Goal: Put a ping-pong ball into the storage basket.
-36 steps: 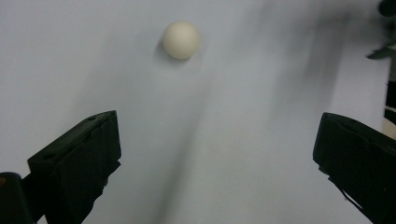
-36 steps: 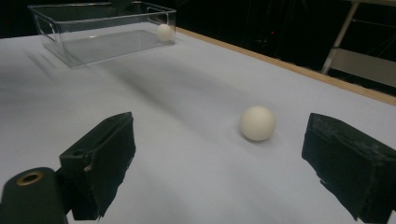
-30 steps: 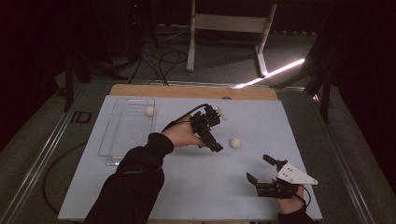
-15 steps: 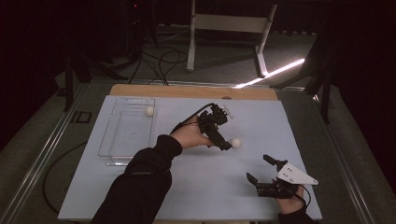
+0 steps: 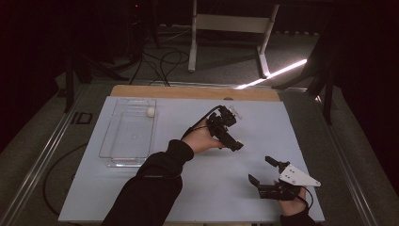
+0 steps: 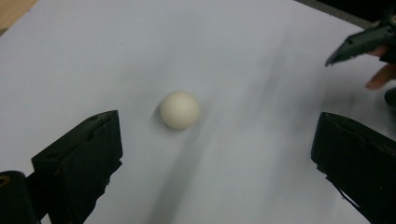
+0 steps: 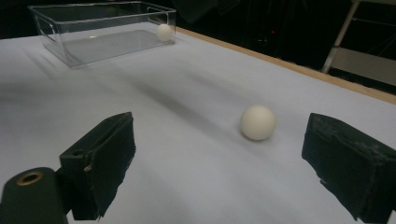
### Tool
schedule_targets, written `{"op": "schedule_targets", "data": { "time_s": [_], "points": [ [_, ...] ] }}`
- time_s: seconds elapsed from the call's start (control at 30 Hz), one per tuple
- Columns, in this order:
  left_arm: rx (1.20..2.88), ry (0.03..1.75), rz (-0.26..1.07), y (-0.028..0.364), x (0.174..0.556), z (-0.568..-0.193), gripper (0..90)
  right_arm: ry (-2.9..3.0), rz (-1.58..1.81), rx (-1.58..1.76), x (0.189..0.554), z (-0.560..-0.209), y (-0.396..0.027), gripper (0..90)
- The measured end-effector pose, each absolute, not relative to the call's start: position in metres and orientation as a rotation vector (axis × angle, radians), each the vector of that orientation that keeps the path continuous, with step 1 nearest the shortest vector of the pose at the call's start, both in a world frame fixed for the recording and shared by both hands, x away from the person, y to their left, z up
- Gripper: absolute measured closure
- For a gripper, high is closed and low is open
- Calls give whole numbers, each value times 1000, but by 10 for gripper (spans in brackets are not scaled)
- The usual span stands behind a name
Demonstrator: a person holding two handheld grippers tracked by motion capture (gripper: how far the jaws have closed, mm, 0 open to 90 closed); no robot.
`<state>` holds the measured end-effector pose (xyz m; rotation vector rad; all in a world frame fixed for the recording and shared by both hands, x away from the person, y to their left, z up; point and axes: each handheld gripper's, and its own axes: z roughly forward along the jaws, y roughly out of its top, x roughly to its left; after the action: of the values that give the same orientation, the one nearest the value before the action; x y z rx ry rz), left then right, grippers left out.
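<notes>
White ball (image 6: 180, 109) sits loose on the mat (image 5: 188, 188), mid-table toward the right edge, framed between my left gripper (image 5: 234, 145)'s spread jaws but untouched. My right gripper (image 5: 269, 170) rests near the front right corner, jaws apart, empty. One ball (image 5: 150, 111) already lies in the tray (image 5: 114, 157)'s far corner, so I judge half done; this second ball awaits grasping and carrying over

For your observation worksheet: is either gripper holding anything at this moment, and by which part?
Nothing is held. The left gripper stands open over the white ball on the table; the right gripper is open and empty.
</notes>
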<state>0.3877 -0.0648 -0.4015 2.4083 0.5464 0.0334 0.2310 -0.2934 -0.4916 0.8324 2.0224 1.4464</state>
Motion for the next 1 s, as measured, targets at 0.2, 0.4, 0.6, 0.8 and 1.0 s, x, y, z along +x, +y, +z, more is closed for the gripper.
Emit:
{"op": "schedule_targets", "data": {
  "time_s": [0.2,0.4,0.6,0.8,1.0],
  "points": [
    [2371,572,28,-72,390,-411,29,2021,1448,835,231,-492,-294,96],
    [2360,599,44,-79,391,-420,29,2025,1451,837,231,-492,-293,96],
    [2377,631,33,-86,394,-431,28,2030,1456,837,231,-493,-293,96],
    [2399,646,39,-91,396,-441,15,2030,1453,835,231,-493,-293,96],
    [2388,664,44,-95,399,-452,15,2032,1453,836,231,-493,-293,96]
  ]
}}
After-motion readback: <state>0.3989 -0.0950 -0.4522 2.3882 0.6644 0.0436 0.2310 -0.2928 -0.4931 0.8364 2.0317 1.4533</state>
